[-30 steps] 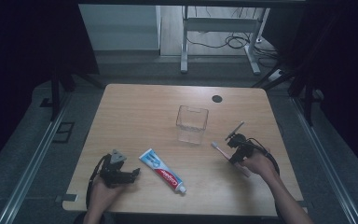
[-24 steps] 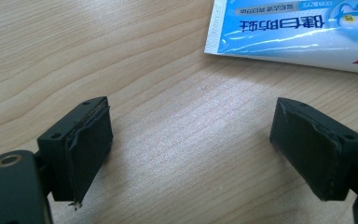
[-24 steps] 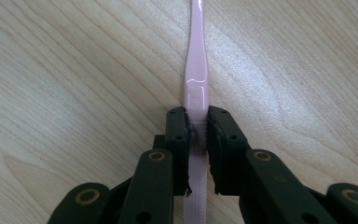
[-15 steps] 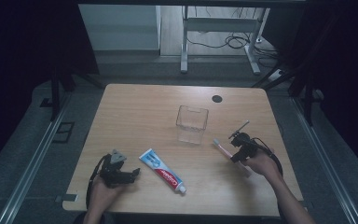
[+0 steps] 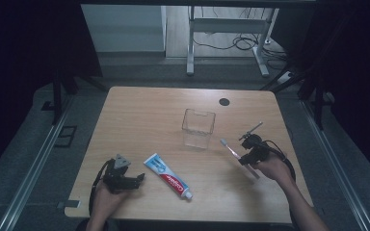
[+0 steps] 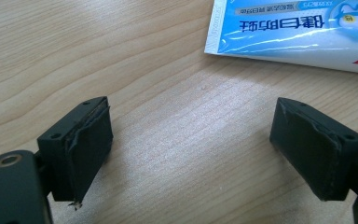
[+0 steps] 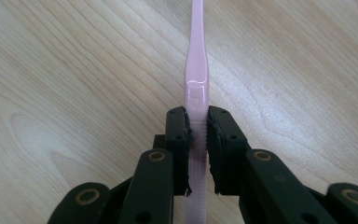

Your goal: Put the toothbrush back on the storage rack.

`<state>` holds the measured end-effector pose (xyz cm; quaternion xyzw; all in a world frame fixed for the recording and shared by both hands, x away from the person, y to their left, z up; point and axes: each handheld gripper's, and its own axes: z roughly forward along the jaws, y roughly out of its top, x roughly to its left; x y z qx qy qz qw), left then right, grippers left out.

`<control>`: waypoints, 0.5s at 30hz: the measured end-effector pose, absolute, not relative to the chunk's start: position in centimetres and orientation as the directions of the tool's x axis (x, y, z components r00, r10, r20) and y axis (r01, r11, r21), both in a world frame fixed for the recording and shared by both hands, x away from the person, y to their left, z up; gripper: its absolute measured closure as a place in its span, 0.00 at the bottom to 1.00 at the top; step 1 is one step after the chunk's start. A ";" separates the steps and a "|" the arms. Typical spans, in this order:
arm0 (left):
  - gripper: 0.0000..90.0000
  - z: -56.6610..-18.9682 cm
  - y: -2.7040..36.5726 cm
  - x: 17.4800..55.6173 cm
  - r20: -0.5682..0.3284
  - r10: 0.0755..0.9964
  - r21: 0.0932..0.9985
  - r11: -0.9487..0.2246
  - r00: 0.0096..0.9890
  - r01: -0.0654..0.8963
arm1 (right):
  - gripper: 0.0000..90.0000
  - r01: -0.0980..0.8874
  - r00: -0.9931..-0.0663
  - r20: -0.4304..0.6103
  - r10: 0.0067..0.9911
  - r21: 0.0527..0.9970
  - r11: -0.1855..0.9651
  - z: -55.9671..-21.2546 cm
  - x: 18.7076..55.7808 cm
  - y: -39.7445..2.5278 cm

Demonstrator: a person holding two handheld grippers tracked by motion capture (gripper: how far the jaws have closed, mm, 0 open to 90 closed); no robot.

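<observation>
Two claws: right claw [image 7: 198, 128] clamps a pink toothbrush [image 7: 196, 70], head cut off; left claw [image 6: 191, 149] gapes empty.

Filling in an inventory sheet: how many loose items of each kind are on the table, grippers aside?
Toothbrush, pink, clamped in the right gripper: 1
Toothpaste tube: 1
Clear container: 1
Total: 3
</observation>
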<state>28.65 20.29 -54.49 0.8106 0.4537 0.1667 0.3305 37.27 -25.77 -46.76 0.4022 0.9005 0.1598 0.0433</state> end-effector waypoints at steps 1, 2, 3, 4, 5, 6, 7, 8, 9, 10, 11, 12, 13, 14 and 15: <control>0.14 -54.5 20.3 28.7 -0.030 0.846 0.687 -0.370 0.533 0.625 | 0.87 0.711 -0.672 0.052 0.739 0.327 0.623 -46.6 37.2 -25.8; 0.14 -54.5 20.3 28.7 -0.030 0.846 0.687 -0.370 0.533 0.625 | 0.87 0.709 -0.673 0.053 0.738 0.333 0.622 -46.4 37.2 -25.7; 0.14 -54.5 20.3 28.7 -0.030 0.846 0.687 -0.370 0.533 0.625 | 0.87 0.708 -0.673 0.055 0.738 0.337 0.620 -46.2 37.2 -25.7; 0.14 -54.5 20.3 28.7 -0.029 0.846 0.687 -0.370 0.533 0.626 | 0.87 0.706 -0.674 0.054 0.737 0.342 0.620 -46.1 37.2 -25.7; 0.14 -54.5 20.3 28.7 -0.030 0.846 0.687 -0.370 0.533 0.625 | 0.87 0.705 -0.674 0.053 0.737 0.345 0.620 -45.9 37.2 -25.7; 0.14 -54.5 20.3 28.7 -0.030 0.846 0.687 -0.370 0.533 0.625 | 0.87 0.703 -0.675 0.052 0.736 0.348 0.621 -45.7 37.2 -25.7; 0.14 -54.5 20.3 28.7 -0.030 0.845 0.687 -0.370 0.533 0.625 | 0.87 0.699 -0.677 0.046 0.735 0.353 0.622 -45.5 37.2 -25.7; 0.14 -54.5 20.3 28.7 -0.030 0.846 0.687 -0.370 0.533 0.625 | 0.87 0.699 -0.675 0.046 0.737 0.358 0.618 -45.3 37.2 -25.7; 0.14 -54.5 20.3 28.7 -0.030 0.846 0.688 -0.369 0.533 0.625 | 0.87 0.698 -0.675 0.046 0.736 0.364 0.617 -45.0 37.2 -25.7; 0.14 -54.5 20.3 28.7 -0.030 0.846 0.687 -0.370 0.533 0.625 | 0.87 0.695 -0.676 0.047 0.735 0.371 0.616 -44.6 37.2 -25.7; 0.14 -54.5 20.2 28.7 -0.031 0.846 0.688 -0.368 0.532 0.626 | 0.87 0.693 -0.677 0.046 0.735 0.377 0.614 -44.4 37.2 -25.7; 0.14 -54.5 20.2 28.8 -0.029 0.846 0.688 -0.369 0.532 0.625 | 0.87 0.691 -0.678 0.048 0.734 0.385 0.612 -44.0 37.2 -25.7; 0.14 -54.5 20.1 28.8 -0.030 0.846 0.688 -0.369 0.532 0.625 | 0.87 0.689 -0.677 0.046 0.735 0.390 0.611 -43.7 37.2 -25.7; 0.14 -54.5 20.1 28.8 -0.029 0.846 0.688 -0.370 0.532 0.625 | 0.87 0.686 -0.678 0.043 0.734 0.397 0.610 -43.4 37.2 -25.7; 0.14 -54.5 20.1 28.8 -0.029 0.846 0.687 -0.370 0.533 0.625 | 0.87 0.684 -0.679 0.043 0.733 0.401 0.610 -43.1 37.2 -25.7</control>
